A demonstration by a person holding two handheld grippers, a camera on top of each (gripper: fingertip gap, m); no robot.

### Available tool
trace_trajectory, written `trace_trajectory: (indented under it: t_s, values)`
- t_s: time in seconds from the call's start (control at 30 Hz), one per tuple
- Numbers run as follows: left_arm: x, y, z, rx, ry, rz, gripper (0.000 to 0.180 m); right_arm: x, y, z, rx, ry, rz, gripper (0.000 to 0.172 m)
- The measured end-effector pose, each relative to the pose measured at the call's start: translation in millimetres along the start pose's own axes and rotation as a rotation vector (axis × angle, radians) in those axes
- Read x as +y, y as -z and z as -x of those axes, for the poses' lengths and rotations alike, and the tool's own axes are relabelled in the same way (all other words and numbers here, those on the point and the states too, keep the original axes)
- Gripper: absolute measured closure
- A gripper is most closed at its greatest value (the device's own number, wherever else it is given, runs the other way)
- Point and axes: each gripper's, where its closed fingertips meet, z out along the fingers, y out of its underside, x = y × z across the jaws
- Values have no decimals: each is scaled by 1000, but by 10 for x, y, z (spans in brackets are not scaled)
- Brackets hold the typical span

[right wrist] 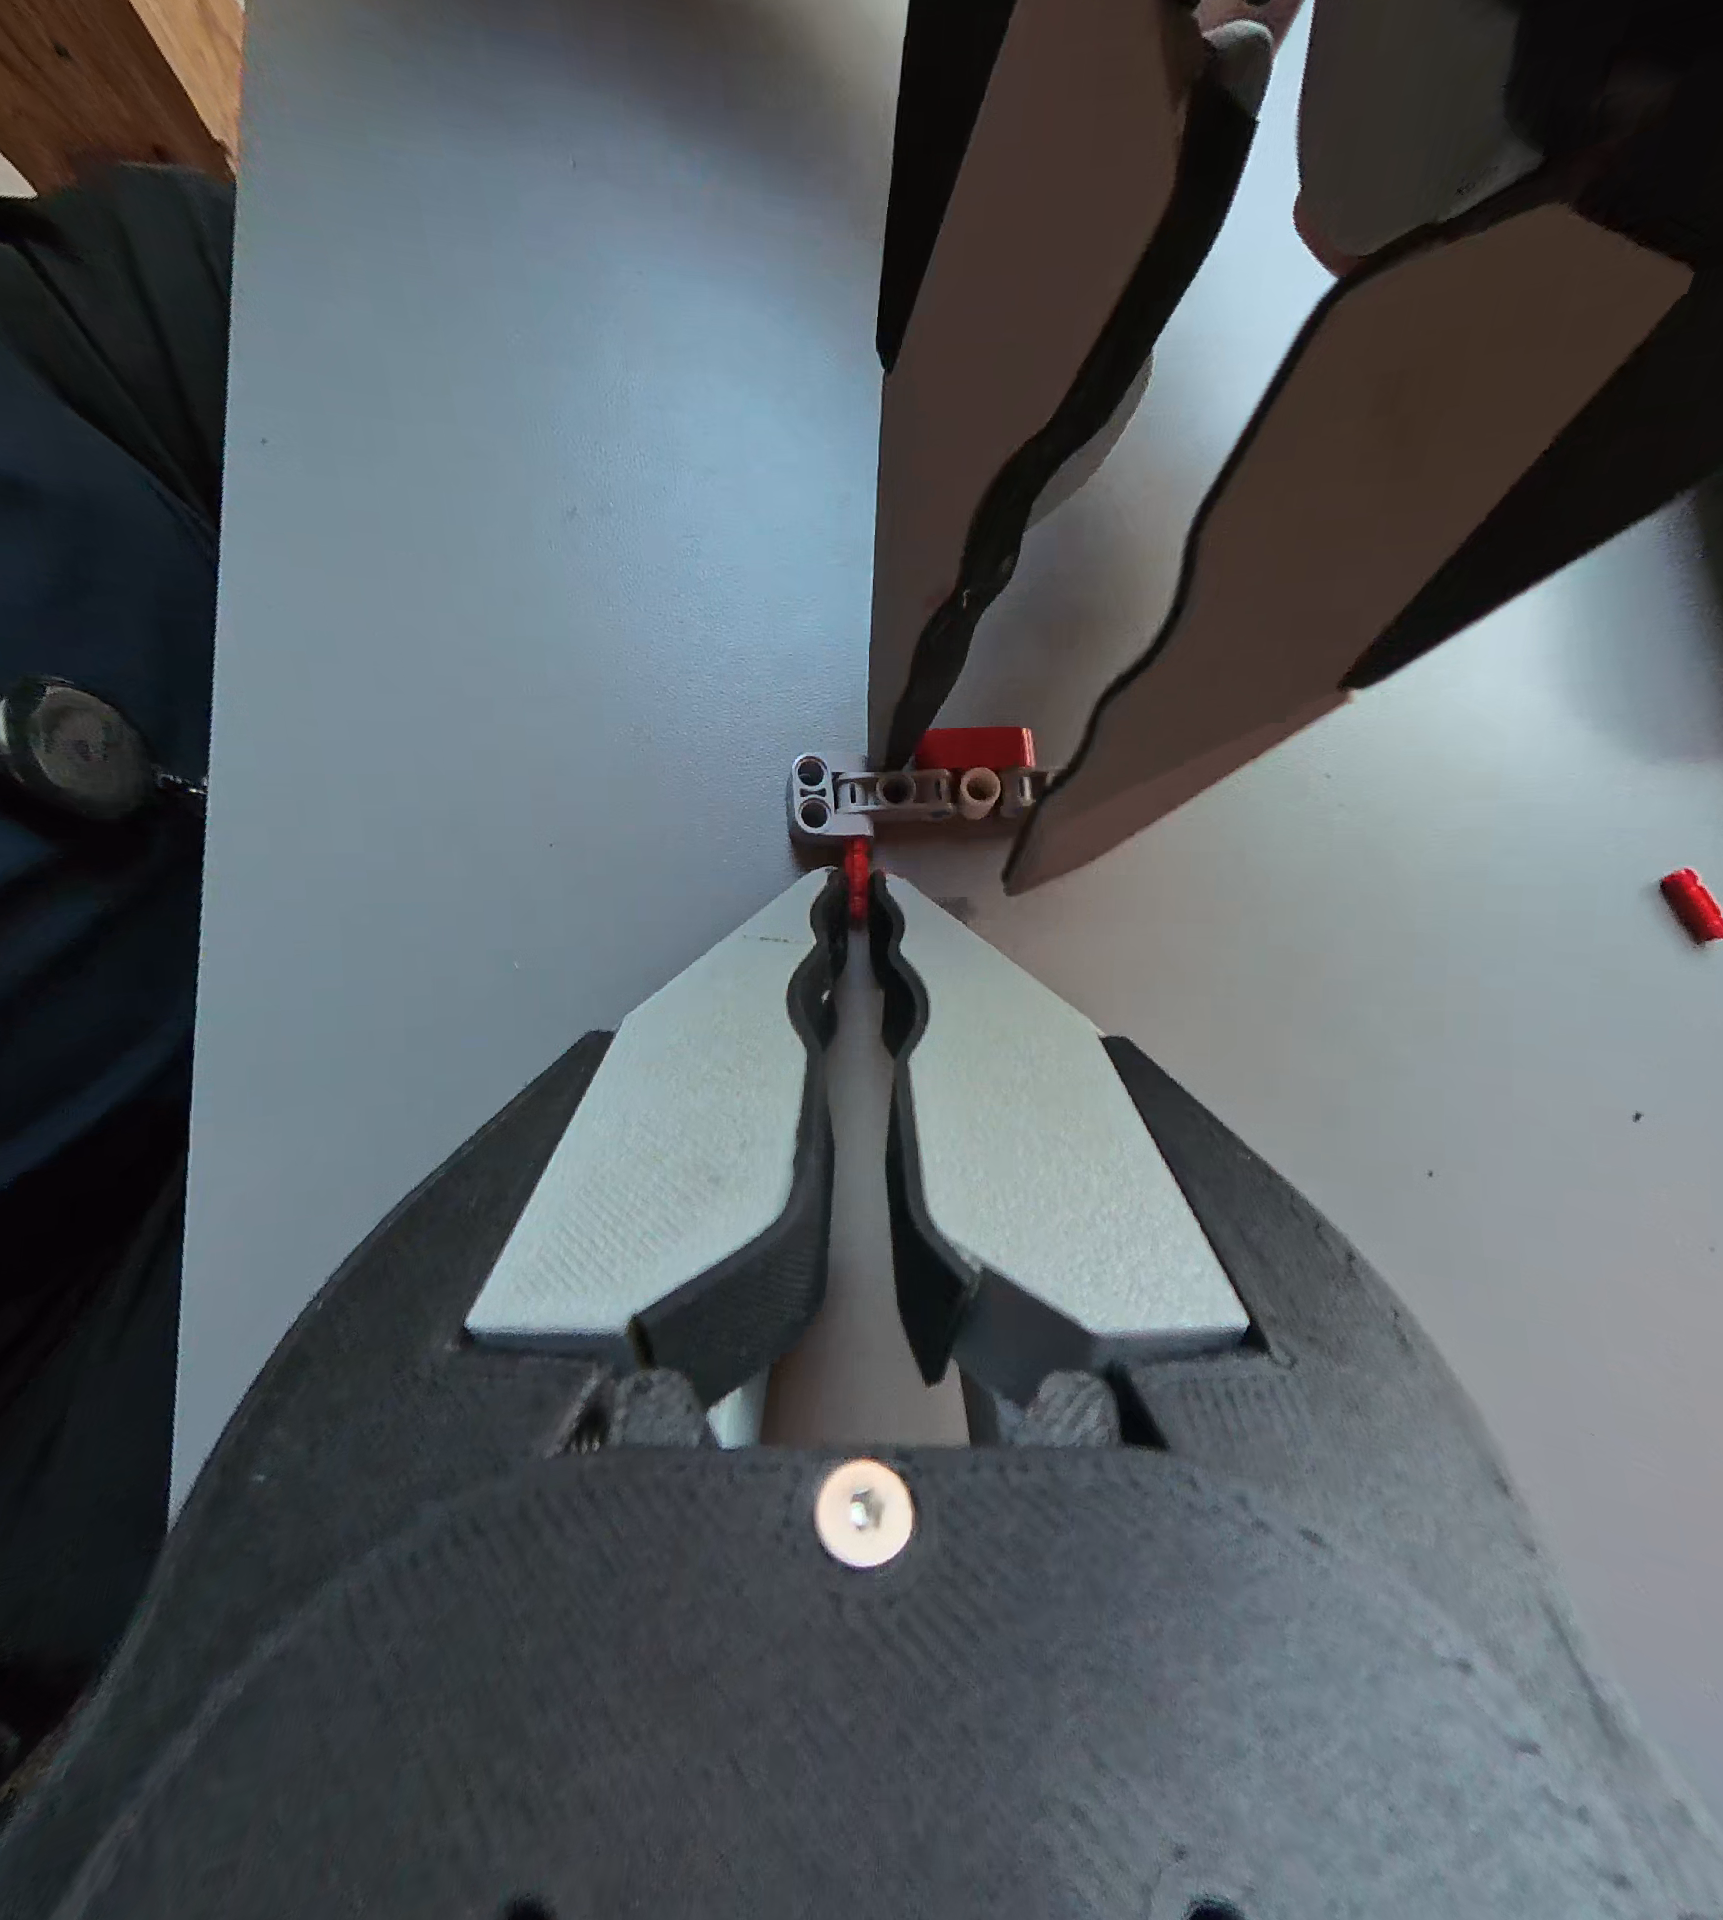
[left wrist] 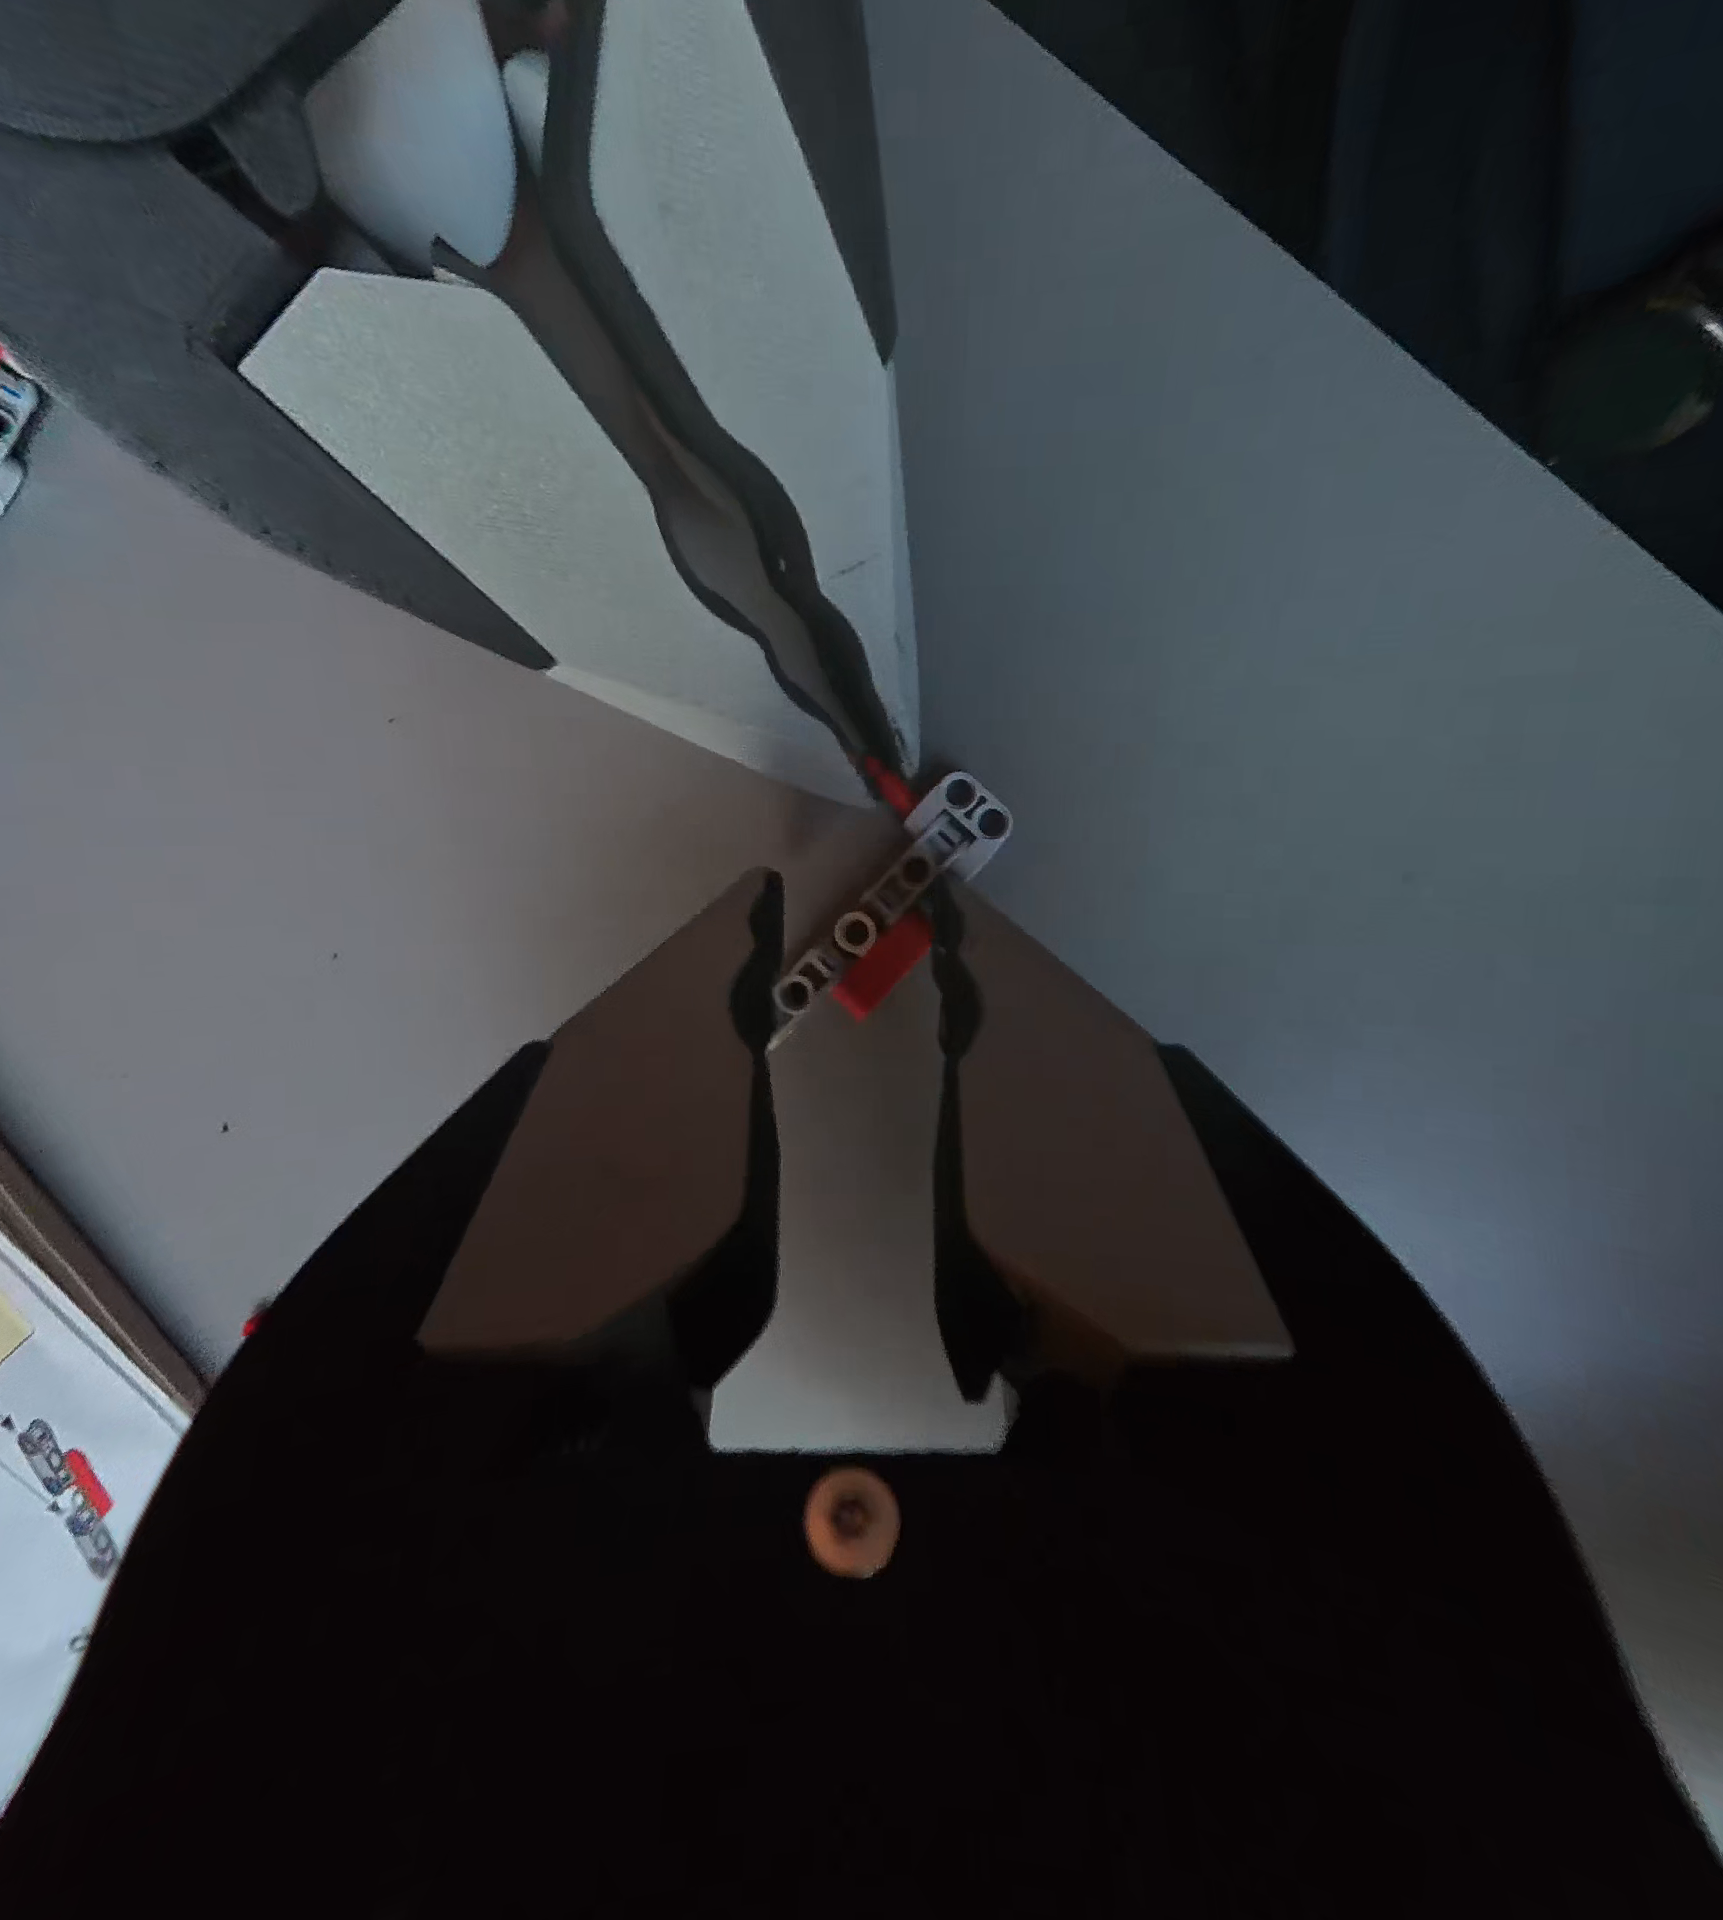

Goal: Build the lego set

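Assembly (right wrist: pixel 924 792) of grey beams and red block lying on bench (right wrist: pixel 524 416), straddled by left gripper (left wrist: pixel 862 961) fingers, contact unclear; right gripper (right wrist: pixel 857 899) pinching red pin (right wrist: pixel 857 878) beside it. Loose red piece (right wrist: pixel 1696 904) showing only in right view.

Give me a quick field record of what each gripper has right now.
right gripper: fingers shut on a thin red pin, its far end at the light grey block
left gripper: fingers either side of the grey beam with red brick; contact cannot be told
loose part: small red piece
surface: white table
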Motion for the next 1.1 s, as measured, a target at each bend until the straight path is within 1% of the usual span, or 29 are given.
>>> trace_trajectory:
  t_s: [0.07,0.13,0.27,0.33,0.4,0.53,0.63,0.7,0.97,1.1]
  values:
    - [-4,-4,-49,21,7,-12,165,1,0,0,-5,9,1,171]
    - [-10,-6,-74,22,13,-28,170,3,2,-4,-13,13,-1,171]
    - [-13,-6,-72,12,58,-47,168,6,5,-11,-29,18,-1,171]
    - [-10,0,-72,8,69,-46,162,6,4,-10,-32,27,4,171]
    - [-13,5,-135,46,67,-47,159,5,4,-11,-35,34,9,171]
    - [-36,-9,-162,72,81,-47,153,1,-1,-11,-41,57,15,171]
    - [-59,-25,-199,101,94,-51,159,-10,-11,-11,-48,81,6,171]
    - [-68,-33,-187,92,107,-62,163,-18,-17,-8,-56,103,-6,171]
    - [-75,-32,-203,94,137,-142,166,-23,-22,-2,-45,165,-11,171]
    - [-106,-40,-251,134,109,-185,167,-37,-26,56,-120,217,-18,171]
